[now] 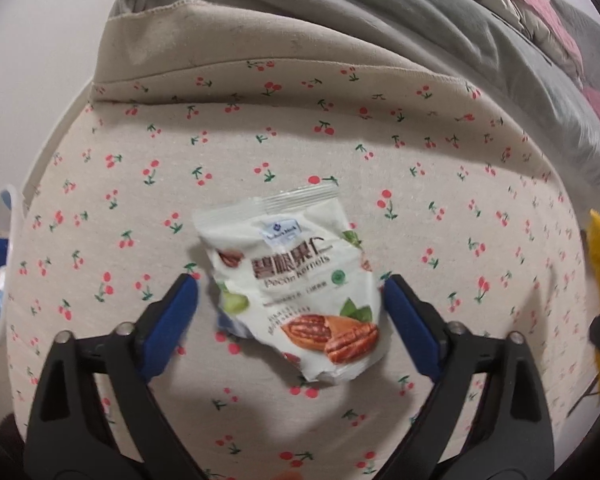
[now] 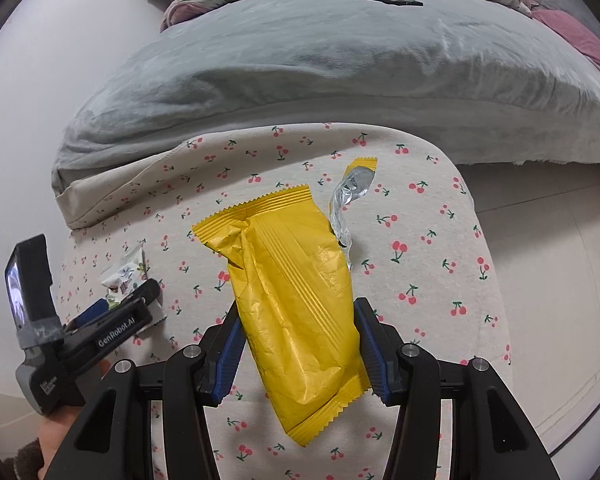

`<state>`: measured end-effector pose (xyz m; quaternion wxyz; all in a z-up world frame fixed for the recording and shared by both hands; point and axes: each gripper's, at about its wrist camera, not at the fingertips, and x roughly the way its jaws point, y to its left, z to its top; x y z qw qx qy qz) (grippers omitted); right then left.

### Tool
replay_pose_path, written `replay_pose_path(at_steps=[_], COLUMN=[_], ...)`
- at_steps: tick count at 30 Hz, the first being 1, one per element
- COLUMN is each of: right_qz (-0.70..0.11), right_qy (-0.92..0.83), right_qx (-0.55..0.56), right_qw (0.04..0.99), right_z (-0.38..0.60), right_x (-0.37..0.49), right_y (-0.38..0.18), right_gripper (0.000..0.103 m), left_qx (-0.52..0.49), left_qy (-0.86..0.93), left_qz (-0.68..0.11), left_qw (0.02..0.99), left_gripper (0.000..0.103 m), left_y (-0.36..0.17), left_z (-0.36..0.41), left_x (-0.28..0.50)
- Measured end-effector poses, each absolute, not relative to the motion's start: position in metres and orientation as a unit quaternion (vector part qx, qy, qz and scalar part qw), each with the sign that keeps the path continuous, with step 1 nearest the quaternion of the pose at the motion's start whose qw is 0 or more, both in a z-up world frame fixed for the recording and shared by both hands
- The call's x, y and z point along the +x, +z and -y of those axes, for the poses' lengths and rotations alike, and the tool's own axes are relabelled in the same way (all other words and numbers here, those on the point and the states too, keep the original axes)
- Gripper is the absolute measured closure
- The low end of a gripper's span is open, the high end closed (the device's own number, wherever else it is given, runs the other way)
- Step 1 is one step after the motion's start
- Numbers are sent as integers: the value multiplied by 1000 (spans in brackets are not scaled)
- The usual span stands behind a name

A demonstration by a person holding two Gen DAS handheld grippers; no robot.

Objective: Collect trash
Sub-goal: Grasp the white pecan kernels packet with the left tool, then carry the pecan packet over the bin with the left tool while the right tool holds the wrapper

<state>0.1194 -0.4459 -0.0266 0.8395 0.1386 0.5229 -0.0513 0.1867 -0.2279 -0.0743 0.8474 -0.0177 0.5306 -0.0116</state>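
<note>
**Wrappers on cherry-print cover: jaw positions**

The cover (image 1: pixel 420 208) is matte woven cloth; beyond it, at 12 o'clock, lies a plush grey blanket (image 2: pixel 300 64). The white nut packet (image 1: pixel 296 292) is glossy, crumpled film, lying flat between the spread fingers of the left gripper (image 1: pixel 291 292), neither pad touching. The yellow wrapper (image 2: pixel 296 304) is creased, zigzag-edged, foil-lined at its torn 1 o'clock end. The right gripper (image 2: pixel 298 320) brackets it, pads at both edges; grip cannot be confirmed.
</note>
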Motion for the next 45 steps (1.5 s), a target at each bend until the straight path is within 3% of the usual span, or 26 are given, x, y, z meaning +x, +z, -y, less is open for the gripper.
replay_pose_path(at_steps=[7,9,11,19,31,45], right_qz=[-521,-519,-518,-512,-510,-515], right_qy=[-49,-45,-41,-24,3,38], right_qx=[132,130,127,116,105,86], right_qw=[842,843,845,851,854,852], right_z=[437,433,428,405,368,317], right_x=[117,117,117,123,132,150], right_y=[-25,-25,-23,-14,-12,-12], right_gripper=[49,49,49,49,49,49], left_qx=[3,7,11,9,-12,-48], left_qy=[-37,-50,-60,-103,-126,-110], left_qz=[-526,-528,-529,-539,-535,-519], left_qw=[850,848,847,836,835,847], left_gripper=[43,47,60,67,86,87], left_y=[-71,-69,-68,-66,-52,-35], left_z=[229,219,214,176,119,65], left_x=[172,168,164,145,142,148])
